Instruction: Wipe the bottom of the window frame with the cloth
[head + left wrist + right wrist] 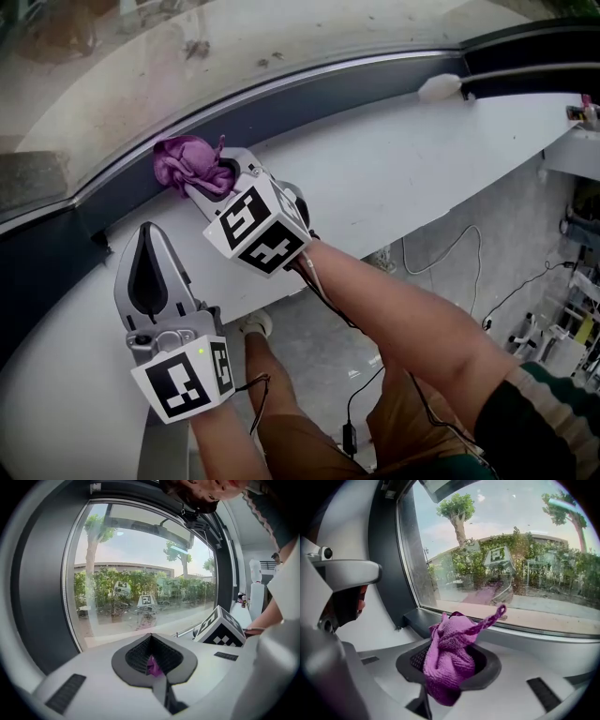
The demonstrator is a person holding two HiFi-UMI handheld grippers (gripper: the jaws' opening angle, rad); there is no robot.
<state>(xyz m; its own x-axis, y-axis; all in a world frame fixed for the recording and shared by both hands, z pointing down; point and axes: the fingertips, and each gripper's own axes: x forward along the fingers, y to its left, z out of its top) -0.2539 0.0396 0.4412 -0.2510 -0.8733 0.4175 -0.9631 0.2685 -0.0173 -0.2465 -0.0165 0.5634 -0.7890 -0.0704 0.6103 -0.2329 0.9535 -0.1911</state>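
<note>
White sill (422,159) under window frame (309,98): right gripper (204,178) clamps bunched cloth (187,161); left gripper (150,236) closed. Risk: the bunch slips and bare jaws scrape the frame.

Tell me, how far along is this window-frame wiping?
Done: the right gripper has the purple cloth clamped. In hand: the cloth sits at the dark bottom frame. Left: a long stretch of frame runs on to the right, and nothing shows which parts are wiped.

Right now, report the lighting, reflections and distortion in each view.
Head view: even daylight, soft shadows, sharp. Left gripper view: fisheye bows the window frame; the glass carries faint reflections. Right gripper view: cloth sharp, corners vignetted dark.
</note>
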